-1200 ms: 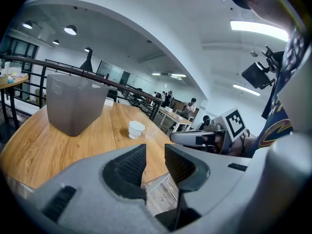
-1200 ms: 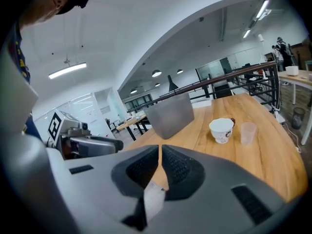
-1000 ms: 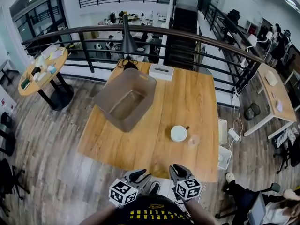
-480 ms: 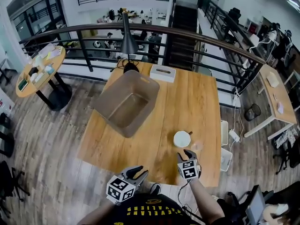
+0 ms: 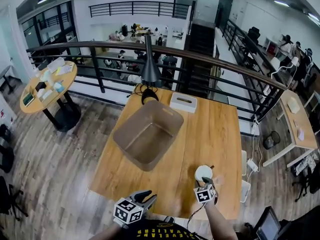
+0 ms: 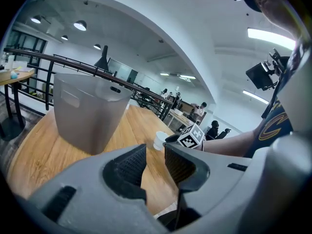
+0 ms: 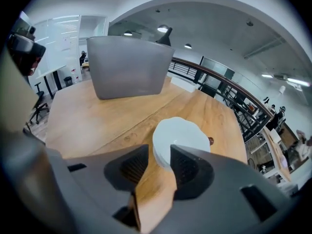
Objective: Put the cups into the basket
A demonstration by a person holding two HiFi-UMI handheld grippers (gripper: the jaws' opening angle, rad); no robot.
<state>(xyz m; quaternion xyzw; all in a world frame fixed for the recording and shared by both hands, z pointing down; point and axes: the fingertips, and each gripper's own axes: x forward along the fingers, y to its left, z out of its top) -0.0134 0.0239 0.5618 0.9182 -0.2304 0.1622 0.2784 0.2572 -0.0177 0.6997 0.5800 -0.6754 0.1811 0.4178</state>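
A white cup [image 5: 203, 172] stands on the wooden table [image 5: 215, 129] near its front right corner; in the right gripper view the cup [image 7: 181, 136] sits just ahead of the fingertips. My right gripper [image 5: 205, 183] [image 7: 158, 152] points down at it. Its jaws have just been opening and stand open, with nothing pressed between them. Something faint and clear, perhaps a second cup [image 5: 219, 180], is right of the white one. The grey basket [image 5: 147, 134] [image 7: 129, 67] [image 6: 87, 108] stands mid-table, tilted toward the left. My left gripper [image 5: 146, 198] [image 6: 155, 150] hovers at the front edge, open, nothing between its pads.
A black lamp [image 5: 149, 69] and a white box [image 5: 183, 102] stand at the table's far end, before a railing [image 5: 215, 59]. A round side table [image 5: 47, 84] stands far left. The table's front edge [image 5: 165, 211] lies just under both grippers.
My right gripper has moved forward and down from the table's front edge to the white cup and has rolled. The left gripper has shifted a little. The view has swung.
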